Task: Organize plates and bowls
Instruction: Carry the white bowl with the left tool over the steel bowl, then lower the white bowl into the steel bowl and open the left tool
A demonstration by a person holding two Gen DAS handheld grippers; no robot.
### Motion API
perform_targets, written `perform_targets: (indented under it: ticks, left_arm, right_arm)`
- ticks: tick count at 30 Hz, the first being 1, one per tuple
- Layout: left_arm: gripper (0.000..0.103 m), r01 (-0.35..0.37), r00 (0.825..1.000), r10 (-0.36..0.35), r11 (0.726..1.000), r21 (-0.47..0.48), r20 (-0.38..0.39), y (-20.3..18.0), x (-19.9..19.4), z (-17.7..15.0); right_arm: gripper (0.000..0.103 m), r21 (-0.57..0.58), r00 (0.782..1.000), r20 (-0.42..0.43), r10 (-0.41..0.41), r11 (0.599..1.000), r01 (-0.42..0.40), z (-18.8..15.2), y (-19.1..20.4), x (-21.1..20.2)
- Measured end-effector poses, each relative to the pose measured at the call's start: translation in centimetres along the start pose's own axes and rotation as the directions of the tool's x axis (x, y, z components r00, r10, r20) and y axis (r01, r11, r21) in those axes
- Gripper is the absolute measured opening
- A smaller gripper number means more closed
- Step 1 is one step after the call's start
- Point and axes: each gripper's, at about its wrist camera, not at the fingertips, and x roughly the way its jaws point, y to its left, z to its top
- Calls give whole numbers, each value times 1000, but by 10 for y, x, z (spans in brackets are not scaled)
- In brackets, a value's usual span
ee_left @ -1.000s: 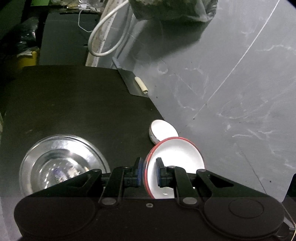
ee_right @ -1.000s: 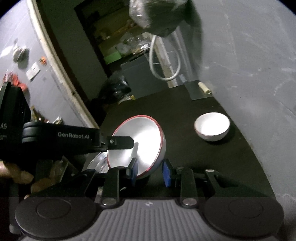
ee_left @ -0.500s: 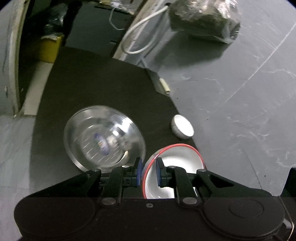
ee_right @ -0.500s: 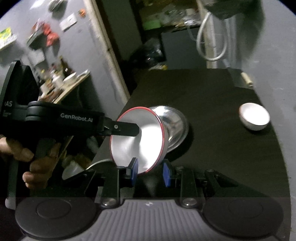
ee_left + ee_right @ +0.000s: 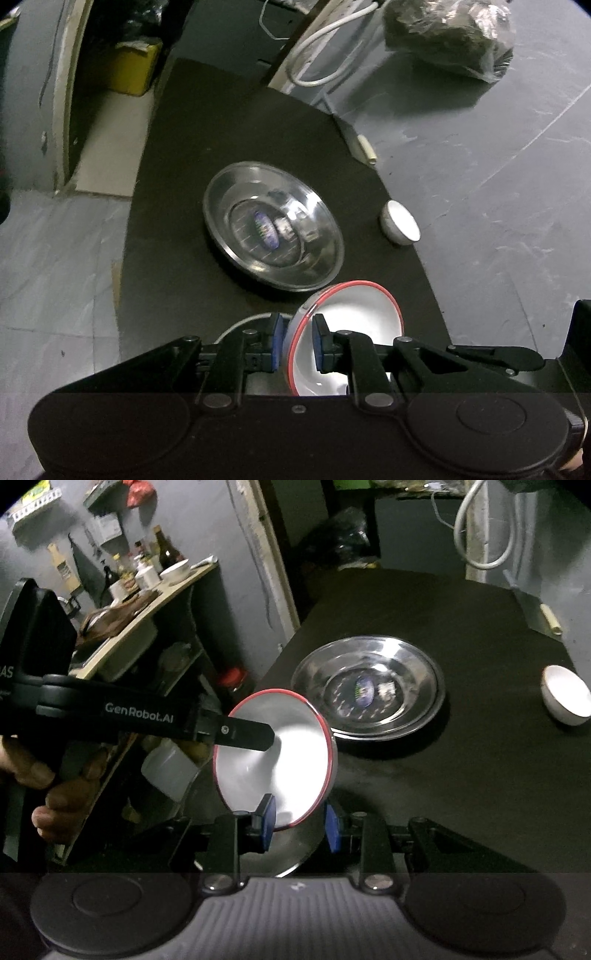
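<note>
My left gripper (image 5: 297, 325) is shut on the rim of a white bowl with a red rim (image 5: 354, 317) and holds it tilted above the black table (image 5: 207, 155). In the right wrist view the same bowl (image 5: 288, 760) hangs just ahead of my right gripper (image 5: 299, 821). Its blue pads stand a little apart and press on nothing; the bowl's lower edge shows between them. A steel plate (image 5: 273, 240) lies flat mid-table, also in the right view (image 5: 369, 686). A small white bowl (image 5: 400, 227) sits near the table's right edge.
A pale dish rim (image 5: 240, 325) shows under the left fingers, and a shiny rim (image 5: 291, 856) under the right ones. A person's hand (image 5: 55, 797) grips the left tool. A cluttered shelf (image 5: 147, 587) stands left; a bagged bundle (image 5: 447, 37) and white cable (image 5: 321, 59) lie beyond.
Both grippers have pulled back and swung left. The steel plate now sits farther ahead in both views. The red-rimmed bowl stays clamped in the left gripper and now overlaps the right pads.
</note>
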Motion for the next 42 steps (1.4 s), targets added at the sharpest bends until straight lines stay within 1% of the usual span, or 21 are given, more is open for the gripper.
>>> perform_targets:
  ticks: [11,19,23,28,42]
  left_arm:
    - [18,-50,997,47,998,-43,-60,19,3,-9]
    - [19,-80,991,76,996,-37,-107,19,8,-12]
    - [19,-85,989,78,995,-45,-128,19,12,-12]
    - [19,-103,984,95,994,-45,-152,18,18,-11]
    - [20,-119,981,110,992,-47,-160,16,18,-10]
  right_arm:
    - [32,-52,997,-76,31,998,-35,3,13,13]
    - [32,-63,993,-113,36,997,-43,3,13,19]
    - [32,-64,991,-132,33,997,-42,3,11,21]
    - [32,-65,989,-139,40,997,-49,3,10,23]
    - [33,-71,988,-143,51,996,-61,8,7,25]
